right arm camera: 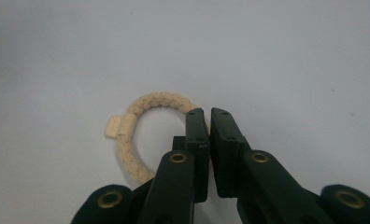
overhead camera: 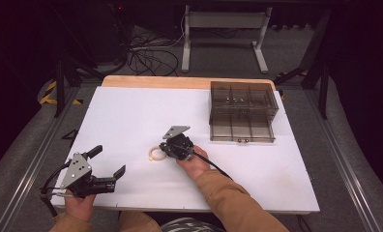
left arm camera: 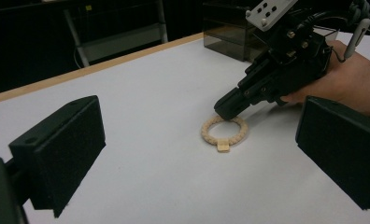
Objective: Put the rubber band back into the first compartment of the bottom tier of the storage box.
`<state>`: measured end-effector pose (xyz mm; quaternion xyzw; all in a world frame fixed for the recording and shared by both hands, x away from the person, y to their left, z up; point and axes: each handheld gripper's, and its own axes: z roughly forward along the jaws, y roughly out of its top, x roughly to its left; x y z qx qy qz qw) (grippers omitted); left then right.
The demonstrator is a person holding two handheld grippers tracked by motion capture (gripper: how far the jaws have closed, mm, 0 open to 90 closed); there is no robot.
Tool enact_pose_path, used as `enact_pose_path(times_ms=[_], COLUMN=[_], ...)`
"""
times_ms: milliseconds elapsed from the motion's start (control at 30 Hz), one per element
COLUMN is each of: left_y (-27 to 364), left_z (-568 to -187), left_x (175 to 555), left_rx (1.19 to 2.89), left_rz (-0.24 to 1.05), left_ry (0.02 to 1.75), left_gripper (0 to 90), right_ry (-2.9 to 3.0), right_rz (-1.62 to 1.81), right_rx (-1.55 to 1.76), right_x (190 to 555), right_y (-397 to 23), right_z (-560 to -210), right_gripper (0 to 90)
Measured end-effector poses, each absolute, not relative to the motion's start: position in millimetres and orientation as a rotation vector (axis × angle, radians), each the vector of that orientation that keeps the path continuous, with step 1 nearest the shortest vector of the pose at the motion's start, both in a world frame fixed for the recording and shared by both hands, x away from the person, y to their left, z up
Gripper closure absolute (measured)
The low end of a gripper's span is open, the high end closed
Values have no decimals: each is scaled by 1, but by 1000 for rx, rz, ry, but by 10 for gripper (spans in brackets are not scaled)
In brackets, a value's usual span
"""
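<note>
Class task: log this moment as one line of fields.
right claw: shut on bracelet | left claw: open, nothing held | bracelet: flat on table | box: untouched

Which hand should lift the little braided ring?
Right. The right hand-held gripper is shut on the braided ring; the left hand-held gripper sits open, apart from it, near the table's edge.

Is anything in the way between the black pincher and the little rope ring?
No. The right gripper is already closed on the ring's cord on the white table, with nothing between them. The left gripper sits open, off to the side.
</note>
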<state>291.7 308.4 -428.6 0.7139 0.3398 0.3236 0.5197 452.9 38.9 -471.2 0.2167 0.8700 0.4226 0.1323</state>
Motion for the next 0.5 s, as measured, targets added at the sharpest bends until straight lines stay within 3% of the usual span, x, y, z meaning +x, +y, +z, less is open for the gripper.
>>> enact_pose_path(times_ms=[500], left_y=[309], left_z=[-428], left_x=[291], left_rx=[1707], left_rz=[776], left_ry=[820], left_gripper=[20], right_ry=[2477], right_rz=[1307], right_rx=[612], right_x=[444], right_y=[27], right_z=[-447], right_gripper=[874])
